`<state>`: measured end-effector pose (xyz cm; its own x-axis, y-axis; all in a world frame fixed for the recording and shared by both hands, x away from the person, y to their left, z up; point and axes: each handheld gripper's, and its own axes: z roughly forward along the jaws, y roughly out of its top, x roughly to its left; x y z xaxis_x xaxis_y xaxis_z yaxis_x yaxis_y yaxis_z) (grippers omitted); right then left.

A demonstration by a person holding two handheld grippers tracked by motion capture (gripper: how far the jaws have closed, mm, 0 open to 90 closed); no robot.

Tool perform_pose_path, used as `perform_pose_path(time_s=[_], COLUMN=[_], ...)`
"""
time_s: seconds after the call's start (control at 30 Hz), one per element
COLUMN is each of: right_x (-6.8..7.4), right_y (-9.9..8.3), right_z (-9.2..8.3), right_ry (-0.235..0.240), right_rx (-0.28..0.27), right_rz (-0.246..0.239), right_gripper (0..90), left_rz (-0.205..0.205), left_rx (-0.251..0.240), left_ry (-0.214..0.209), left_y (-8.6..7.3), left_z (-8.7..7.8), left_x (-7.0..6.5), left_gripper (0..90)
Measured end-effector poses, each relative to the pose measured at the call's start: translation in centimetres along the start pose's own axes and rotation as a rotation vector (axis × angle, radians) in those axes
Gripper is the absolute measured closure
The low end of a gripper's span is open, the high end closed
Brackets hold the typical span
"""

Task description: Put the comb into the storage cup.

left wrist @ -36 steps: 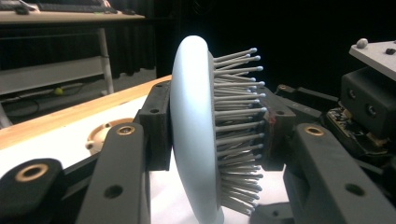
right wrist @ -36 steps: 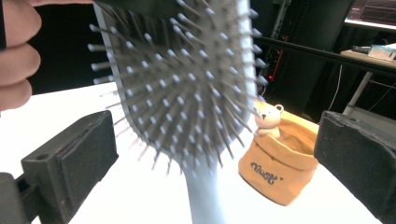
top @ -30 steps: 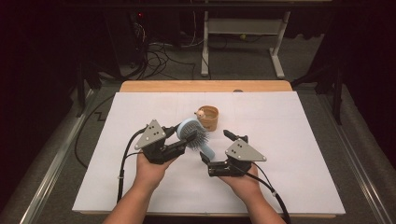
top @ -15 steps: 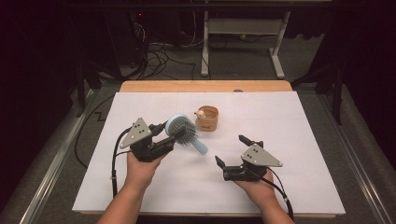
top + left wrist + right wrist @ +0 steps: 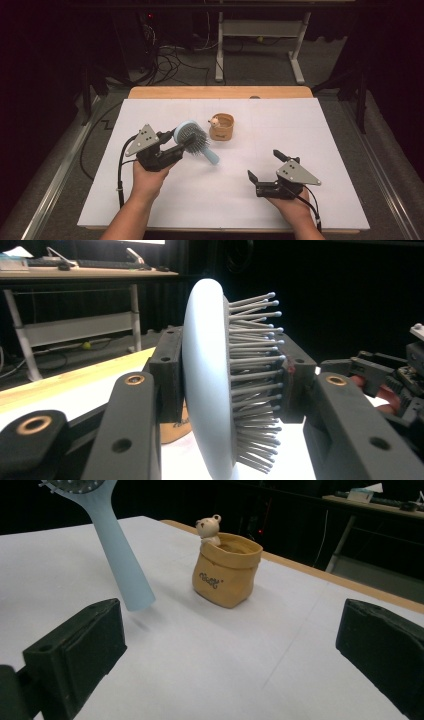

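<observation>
The left gripper [image 5: 184, 142] clamps the hairbrush [image 5: 220, 385] by its head, handle free toward the pot [image 5: 222, 127] at two o'clock. The right gripper [image 5: 264, 166], jaws apart, holds nothing, leaving the carry to its partner

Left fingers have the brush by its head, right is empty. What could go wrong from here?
1. The left gripper clamps the brush across its back and bristles; the bristles may give, so the head could twist or slip.
2. The handle hangs free, slanting down toward the table near the pouch; a swing might topple the pouch.
3. The right gripper is open, apart from the brush, so it cannot catch a slip.
</observation>
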<state>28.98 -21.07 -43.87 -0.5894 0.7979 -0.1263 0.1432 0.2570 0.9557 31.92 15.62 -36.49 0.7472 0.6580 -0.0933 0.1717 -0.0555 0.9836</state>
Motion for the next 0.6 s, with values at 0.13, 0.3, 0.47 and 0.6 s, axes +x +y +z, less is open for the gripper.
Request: perform_pose_path(time_s=[0.13,0.3,0.47,0.6], right_x=[-0.7,-1.1,-0.9,-0.9], right_y=[-0.6,-0.8,-0.8,-0.8], right_z=[-0.7,-1.0,-1.0,-1.2], right_ry=[-0.014,-0.025,-0.025,-0.024], right_rx=[-0.01,-0.018,-0.017,-0.027], right_rz=[0.041,0.058,0.041,0.044], right_gripper=[0.0,0.0,0.0,0.0], left_rz=[0.0,0.004,0.015,0.018], left_rx=[-0.001,0.003,0.003,-0.003], left_ry=[0.006,0.016,0.02,0.027], left_y=[0.2,0.5,0.9,1.4], left_z=[-0.1,-0.1,0.2,0.5], left_x=[0.1,0.0,0.0,-0.1], left_gripper=[56.6,56.5,56.4,56.4])
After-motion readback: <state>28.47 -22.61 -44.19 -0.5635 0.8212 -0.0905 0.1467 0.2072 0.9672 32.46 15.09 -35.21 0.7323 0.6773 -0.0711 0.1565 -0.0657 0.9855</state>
